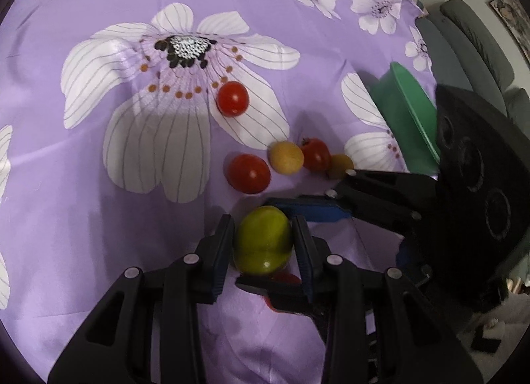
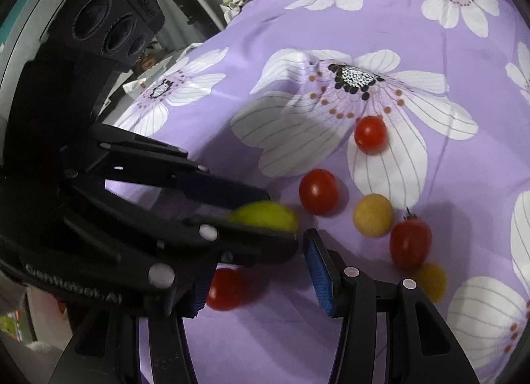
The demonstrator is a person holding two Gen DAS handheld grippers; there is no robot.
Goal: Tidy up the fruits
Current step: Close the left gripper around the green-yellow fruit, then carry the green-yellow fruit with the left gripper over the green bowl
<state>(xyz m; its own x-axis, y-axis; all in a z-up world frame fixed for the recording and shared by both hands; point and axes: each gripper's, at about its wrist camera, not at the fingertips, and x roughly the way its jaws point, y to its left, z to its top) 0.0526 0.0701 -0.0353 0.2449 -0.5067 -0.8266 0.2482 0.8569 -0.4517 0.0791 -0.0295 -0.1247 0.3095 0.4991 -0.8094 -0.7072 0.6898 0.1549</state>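
Note:
A green tomato point(image 1: 263, 240) sits between the blue pads of my left gripper point(image 1: 263, 222), which is shut on it just above the purple flowered cloth point(image 1: 99, 218). My right gripper point(image 2: 258, 271) reaches in from the right and stands open. A red cherry tomato point(image 2: 227, 288) lies between its fingers, close to the left pad point(image 2: 200, 289) and apart from the right pad. The left gripper's lower finger crosses over this gap. Loose on the cloth lie three red tomatoes point(image 1: 233, 98) point(image 1: 249, 173) point(image 1: 315, 154) and two yellow ones point(image 1: 286, 157) point(image 1: 341, 165).
A green plate point(image 1: 407, 109) stands tilted at the right, partly behind the right gripper's body. Past the cloth's right edge is a grey sofa point(image 1: 477, 36). The cloth's left and far parts are bare.

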